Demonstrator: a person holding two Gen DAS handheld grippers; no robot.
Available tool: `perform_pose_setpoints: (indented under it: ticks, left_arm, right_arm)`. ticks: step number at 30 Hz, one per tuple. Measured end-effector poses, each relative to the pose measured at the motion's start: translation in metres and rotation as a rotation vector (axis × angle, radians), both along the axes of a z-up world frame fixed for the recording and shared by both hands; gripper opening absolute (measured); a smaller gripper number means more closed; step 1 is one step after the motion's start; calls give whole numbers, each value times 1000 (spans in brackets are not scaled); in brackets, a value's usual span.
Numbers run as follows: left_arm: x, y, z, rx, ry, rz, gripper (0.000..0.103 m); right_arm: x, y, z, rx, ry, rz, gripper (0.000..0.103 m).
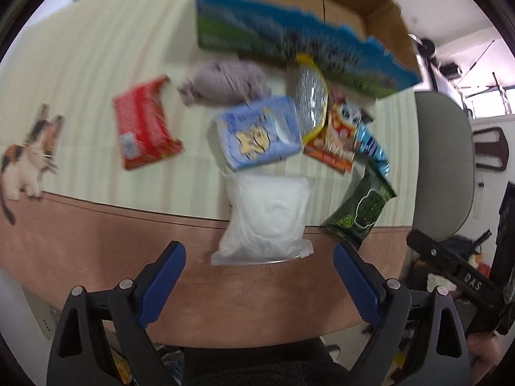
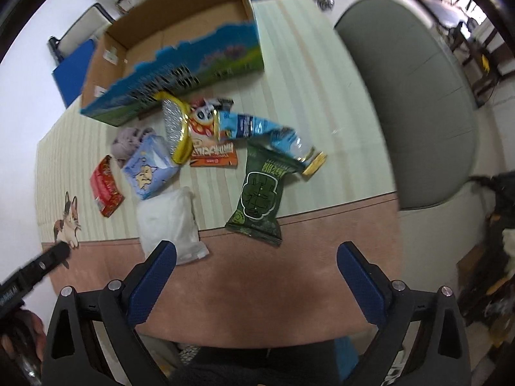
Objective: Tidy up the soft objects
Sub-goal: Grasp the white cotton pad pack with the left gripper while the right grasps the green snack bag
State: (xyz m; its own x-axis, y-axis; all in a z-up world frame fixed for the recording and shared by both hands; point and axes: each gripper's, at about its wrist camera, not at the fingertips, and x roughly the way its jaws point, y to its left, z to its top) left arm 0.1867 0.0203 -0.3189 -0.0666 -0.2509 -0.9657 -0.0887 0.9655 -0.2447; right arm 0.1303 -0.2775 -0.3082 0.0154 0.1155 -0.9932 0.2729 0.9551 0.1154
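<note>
Soft packs lie on a striped mat: a white pouch (image 1: 265, 217) (image 2: 170, 222), a light blue tissue pack (image 1: 257, 132) (image 2: 149, 170), a grey plush (image 1: 225, 80) (image 2: 128, 143), a red pack (image 1: 145, 128) (image 2: 104, 189), a green snack bag (image 1: 363, 209) (image 2: 260, 196), an orange snack bag (image 1: 338, 135) (image 2: 210, 141) and a blue wrapper (image 2: 254, 127). An open cardboard box (image 1: 309, 45) (image 2: 180, 58) stands behind them. My left gripper (image 1: 259, 280) is open and empty, just short of the white pouch. My right gripper (image 2: 257, 276) is open and empty, below the green bag.
A grey chair seat (image 1: 444, 167) (image 2: 418, 103) stands to the right of the mat. A cat picture (image 1: 29, 157) (image 2: 69, 225) marks the mat's left edge. A silver and yellow round pack (image 1: 310, 96) (image 2: 175, 125) leans by the box.
</note>
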Motion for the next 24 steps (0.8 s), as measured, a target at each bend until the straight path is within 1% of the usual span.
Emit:
perform_pose_setpoints:
  ticks: [1, 2, 4, 5, 6, 7, 9, 10, 12, 13, 15, 16, 17, 18, 19, 21, 24]
  left_arm:
    - [3, -4, -11, 0, 22, -8, 94]
    - [7, -12, -27, -2, 54, -18, 93]
    - [13, -23, -49, -2, 91, -25, 93]
    - [15, -30, -59, 4, 104, -30, 93]
    - [16, -36, -69, 14, 113, -38, 93]
    - [17, -43, -78, 29, 122, -46, 93]
    - [17, -56, -93, 99, 131, -64, 93]
    - [17, -61, -99, 141, 130, -71, 93]
    - [16, -67, -107, 183, 116, -60, 88]
    - [14, -69, -108, 206, 107, -53, 82]
    - [10, -74, -108, 230, 86, -51, 77]
    - [8, -75, -107, 236, 81, -46, 74]
    - [5, -77, -105, 241, 76, -39, 70]
    - [3, -77, -103, 245, 71, -31, 69]
    - [0, -77, -101, 255, 67, -17, 67]
    - [-6, -78, -93, 269, 57, 11, 66]
    - [-11, -79, -68, 248, 31, 41, 66]
  right_arm:
    - [7, -1, -22, 15, 30, -15, 95]
    - [-2, -11, -36, -14, 73, -22, 90]
    - [2, -12, -59, 5, 123, -38, 85]
    - [5, -9, -64, 12, 134, -39, 85]
    - [18, 0, -68, 35, 110, -31, 85]
    - [23, 3, -71, 34, 104, -13, 85]
    - [36, 12, -78, 31, 108, 20, 85]
    - [43, 17, -83, 49, 112, 31, 85]
    - [51, 22, -98, 88, 141, 35, 85]
    - [54, 23, -106, 113, 156, 29, 85]
    - [58, 25, -121, 151, 179, 26, 85]
    - [59, 27, -129, 169, 190, 27, 83]
    - [60, 29, -133, 176, 192, 31, 67]
    - [62, 32, -138, 189, 202, 47, 55]
    - [62, 34, -140, 198, 196, 53, 49]
    - [62, 36, -138, 200, 178, 69, 46]
    - [59, 38, -129, 226, 181, 114, 41]
